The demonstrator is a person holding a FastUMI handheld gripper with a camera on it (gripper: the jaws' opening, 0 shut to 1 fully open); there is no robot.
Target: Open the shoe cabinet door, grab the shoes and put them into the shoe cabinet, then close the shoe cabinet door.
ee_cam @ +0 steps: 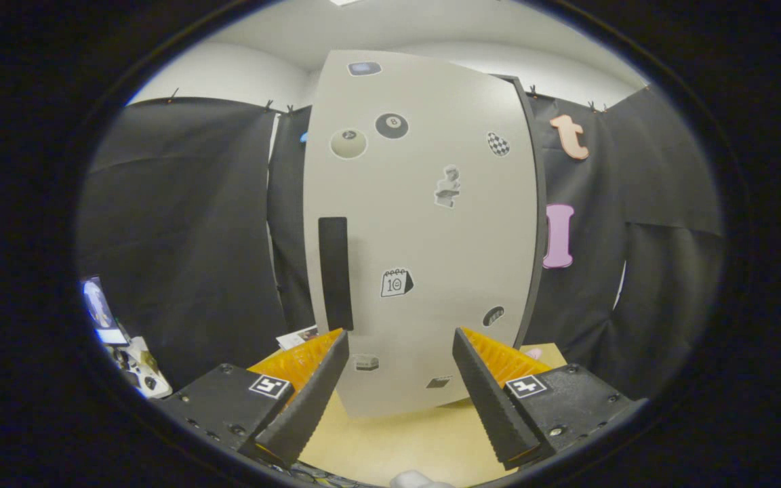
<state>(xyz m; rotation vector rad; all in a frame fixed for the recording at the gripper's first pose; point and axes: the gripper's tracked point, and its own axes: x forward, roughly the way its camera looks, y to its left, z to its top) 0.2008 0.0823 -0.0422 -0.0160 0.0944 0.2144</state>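
Door stands shut just beyond the gripper, jaws spread and holding nothing. Handle runs upright near the door's left edge. Fits pre-opening or after closing. Shoes inside: cannot tell.

Gripper jaws spread wide, facing the closed shoe cabinet door (dark handle just ahead)

It was a recording booth, not a home. Black cloth hung all around as walls, clipped at the top, with a plain white ceiling above. A pale cabinet door with stickers stood on a light wooden table, and a small screen glowed beside it.
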